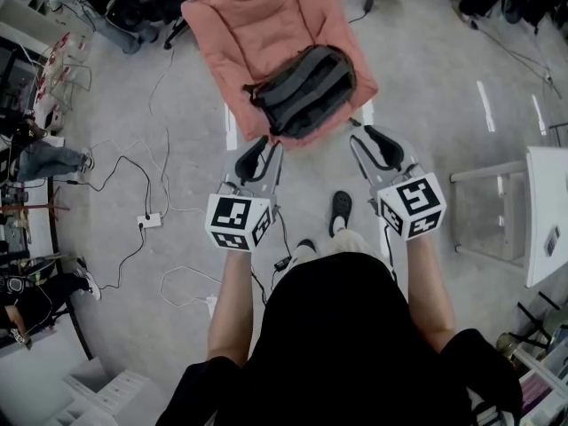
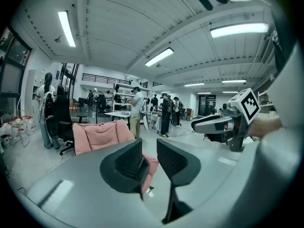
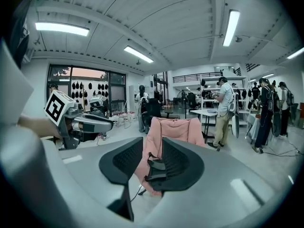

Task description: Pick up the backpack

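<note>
A dark grey backpack [image 1: 302, 91] lies on the seat of a pink padded armchair [image 1: 244, 25] ahead of me on the floor. My left gripper [image 1: 264, 145] hovers just short of the chair's front left edge, jaws a little apart with nothing between them. My right gripper [image 1: 366, 136] sits by the front right corner, also apart and empty. In the right gripper view the backpack [image 3: 154, 167] shows past the right gripper [image 3: 152, 146], on the armchair [image 3: 173, 129]. In the left gripper view the left gripper [image 2: 149, 148] faces the armchair [image 2: 99, 134]; the backpack is hidden there.
Cables and a power strip [image 1: 149, 220] trail over the grey floor at left. A white table [image 1: 546, 220] stands at right. My shoe [image 1: 341, 209] is below the chair. Several people [image 3: 223, 110] stand around tables behind it, and a black office chair [image 2: 61, 122] is nearby.
</note>
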Demonstrator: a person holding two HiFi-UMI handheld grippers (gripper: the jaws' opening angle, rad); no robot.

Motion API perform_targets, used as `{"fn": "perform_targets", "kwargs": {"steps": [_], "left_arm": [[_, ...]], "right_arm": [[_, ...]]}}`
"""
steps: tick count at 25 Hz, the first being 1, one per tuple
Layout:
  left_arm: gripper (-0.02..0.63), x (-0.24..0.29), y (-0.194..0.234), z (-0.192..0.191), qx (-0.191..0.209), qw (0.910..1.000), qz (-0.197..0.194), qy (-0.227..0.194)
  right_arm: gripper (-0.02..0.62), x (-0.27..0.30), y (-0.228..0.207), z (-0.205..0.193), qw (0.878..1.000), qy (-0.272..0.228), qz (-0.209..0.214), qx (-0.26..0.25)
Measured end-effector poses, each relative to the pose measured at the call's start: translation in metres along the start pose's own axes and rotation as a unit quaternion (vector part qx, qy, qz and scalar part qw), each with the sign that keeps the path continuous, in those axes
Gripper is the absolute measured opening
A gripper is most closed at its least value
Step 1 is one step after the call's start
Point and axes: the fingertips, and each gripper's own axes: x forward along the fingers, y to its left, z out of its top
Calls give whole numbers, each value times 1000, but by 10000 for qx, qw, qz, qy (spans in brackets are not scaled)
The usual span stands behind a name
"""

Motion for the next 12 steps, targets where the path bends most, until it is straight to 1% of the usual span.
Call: {"fn": "perform_targets", "kwargs": {"steps": [6, 8, 9, 12], "left_arm": [[133, 41, 0, 13, -6, 10000, 37, -4], [141, 56, -1, 16, -12, 10000, 49, -4], [155, 63, -1, 18, -9, 10000, 58, 5], [161, 85, -2, 18, -1, 10000, 94, 29]], "right_arm": [[187, 20, -36, 11, 9997, 1, 235, -59], [200, 26, -51, 15, 9996, -22, 270, -64], [207, 29, -59, 16, 9996, -28, 279, -60], [219, 37, -82, 14, 9995, -14, 325, -50]]}}
